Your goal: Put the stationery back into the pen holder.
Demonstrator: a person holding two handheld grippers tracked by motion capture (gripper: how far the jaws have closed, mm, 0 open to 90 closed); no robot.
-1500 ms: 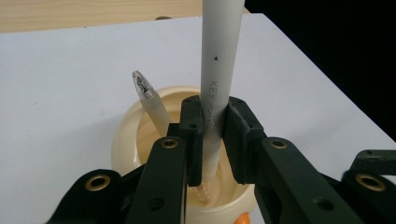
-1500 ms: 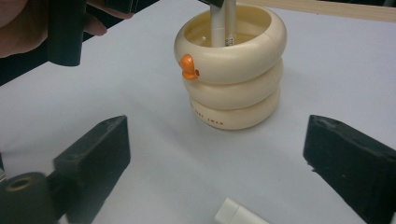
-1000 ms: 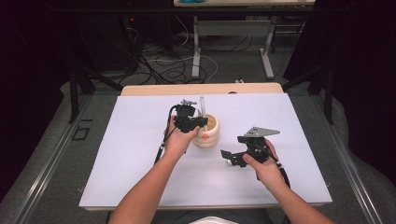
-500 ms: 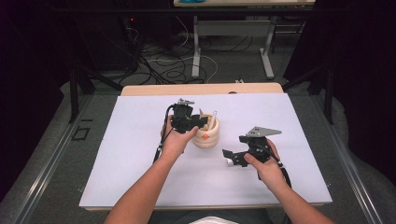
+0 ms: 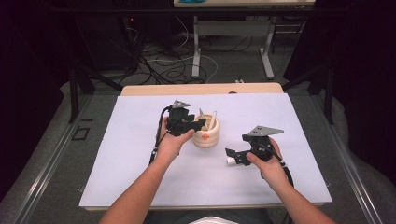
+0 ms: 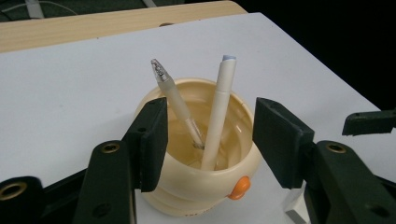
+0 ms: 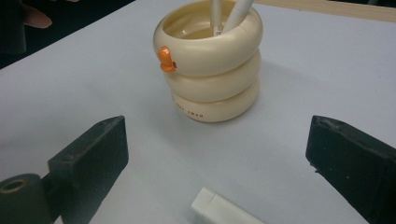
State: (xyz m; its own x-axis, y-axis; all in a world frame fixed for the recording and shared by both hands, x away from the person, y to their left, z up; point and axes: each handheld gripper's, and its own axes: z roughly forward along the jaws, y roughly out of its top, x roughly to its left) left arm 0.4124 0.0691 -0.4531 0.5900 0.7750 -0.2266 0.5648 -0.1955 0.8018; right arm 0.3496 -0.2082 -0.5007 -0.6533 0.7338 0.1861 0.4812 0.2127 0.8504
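Two pens stand in the cream ringed cup (image 5: 206, 135) near the middle of the bench (image 5: 116, 154): a clear one (image 6: 176, 100) leaning left and a white one (image 6: 217, 112) leaning right, as my left tongs' camera sees them. My left tongs (image 5: 198, 125) hang just over the cup's rim. Their jaws have just been opening and now stand apart on either side of the two pens, pressing on neither. The clear pen passes close by the left jaw; I cannot tell whether it touches. The cup's small orange knob (image 7: 165, 59) faces my right tongs (image 5: 232, 156), which rest low over the bench a little apart from the cup, jaws wide open. A small white block (image 7: 219, 209) lies on the bench between those jaws, untouched.
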